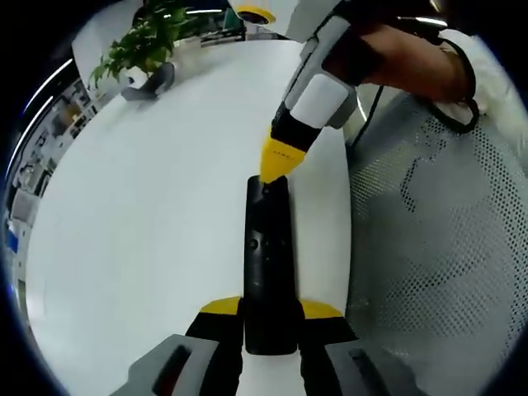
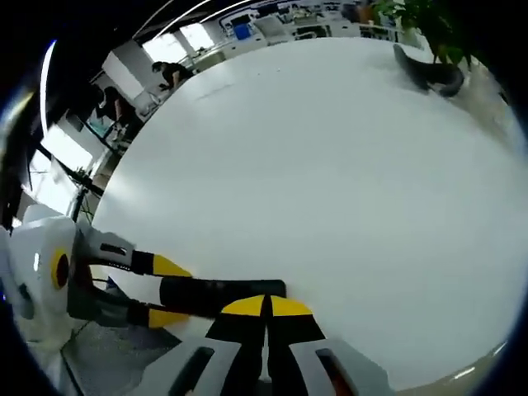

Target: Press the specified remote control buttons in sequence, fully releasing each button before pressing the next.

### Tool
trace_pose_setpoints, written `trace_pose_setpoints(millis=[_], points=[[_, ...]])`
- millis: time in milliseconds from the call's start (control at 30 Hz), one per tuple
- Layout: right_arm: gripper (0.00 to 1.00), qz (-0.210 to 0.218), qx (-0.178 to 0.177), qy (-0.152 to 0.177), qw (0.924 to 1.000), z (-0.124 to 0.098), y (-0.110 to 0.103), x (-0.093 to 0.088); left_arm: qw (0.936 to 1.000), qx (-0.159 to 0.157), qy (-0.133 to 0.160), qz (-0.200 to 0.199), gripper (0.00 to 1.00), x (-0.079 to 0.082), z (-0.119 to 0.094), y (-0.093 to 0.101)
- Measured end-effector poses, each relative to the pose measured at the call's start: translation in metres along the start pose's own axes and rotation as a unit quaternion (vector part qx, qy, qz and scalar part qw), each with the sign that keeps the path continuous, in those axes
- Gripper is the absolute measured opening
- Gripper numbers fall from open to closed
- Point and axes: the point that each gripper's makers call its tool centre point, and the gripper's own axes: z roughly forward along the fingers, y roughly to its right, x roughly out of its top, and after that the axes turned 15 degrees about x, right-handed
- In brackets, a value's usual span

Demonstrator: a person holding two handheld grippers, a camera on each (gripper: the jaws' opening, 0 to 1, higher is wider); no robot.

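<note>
- While the left gripper view looks along its own two jaws, the left claw (image 1: pixel 270 318) pinches the near end of a black remote control (image 1: pixel 269 264), one yellow-tipped jaw on each long side.
- That remote lies lengthwise on the white worktop (image 1: pixel 148 231), close to the edge nearest a mesh chair back (image 1: pixel 429 247).
- From the upper right the right claw (image 1: pixel 275 163) comes in, held by a person's hand (image 1: pixel 396 58); its yellow tips are pressed together and touch the far end of the remote.
- Far off on the worktop, a potted plant (image 1: pixel 144 45) stands by a dark curved object (image 1: pixel 153 82).
- Seen in the right gripper view, the right claw (image 2: pixel 266 307) has its yellow tips pressed together with no gap, resting at the remote control (image 2: pixel 223 293).
- At the left, the left claw (image 2: pixel 169 290) grips the remote's other end between its two yellow tips, at the worktop (image 2: pixel 330 165) edge.
- Across the worktop the dark curved object (image 2: pixel 425 73) lies beneath the plant (image 2: pixel 433 25).
</note>
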Motion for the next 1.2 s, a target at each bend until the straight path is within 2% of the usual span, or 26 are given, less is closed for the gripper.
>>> trace_pose_setpoints(millis=[233, 500, 600, 767, 967, 1100, 1200], points=[[0.00, -0.006, 0.022, 0.005, 0.9997, 0.0038, -0.0076, 0.0022, 1.0000, -0.001, 0.002, 0.000, 0.24, 0.0005, 0.0000, -0.0001], [0.00, -0.012, 0.011, -0.005, 0.9999, 0.0056, -0.0038, 0.0003, 1.0000, -0.003, 0.007, -0.001, 0.24, 0.0006, 0.0001, -0.0007], [0.00, -0.013, 0.011, -0.004, 0.9998, 0.0060, -0.0036, 0.0003, 0.9998, -0.002, 0.019, -0.006, 0.24, -0.0006, -0.0005, -0.0013], [0.00, -0.009, 0.018, 0.003, 0.9998, 0.0058, -0.0030, 0.0000, 0.9989, 0.000, 0.045, -0.014, 0.24, -0.0011, -0.0013, -0.0008], [0.00, -0.003, 0.026, 0.010, 0.9996, 0.0055, -0.0023, 0.0003, 0.9951, 0.008, 0.090, -0.042, 0.24, -0.0003, -0.0024, 0.0008], [0.00, -0.005, 0.025, 0.009, 0.9996, 0.0054, -0.0039, -0.0001, 0.9874, 0.021, 0.136, -0.079, 0.24, 0.0024, -0.0033, 0.0030], [0.00, 0.007, 0.029, 0.010, 0.9995, 0.0049, -0.0038, 0.0002, 0.9837, 0.030, 0.157, -0.082, 0.24, 0.0013, -0.0048, 0.0047]])
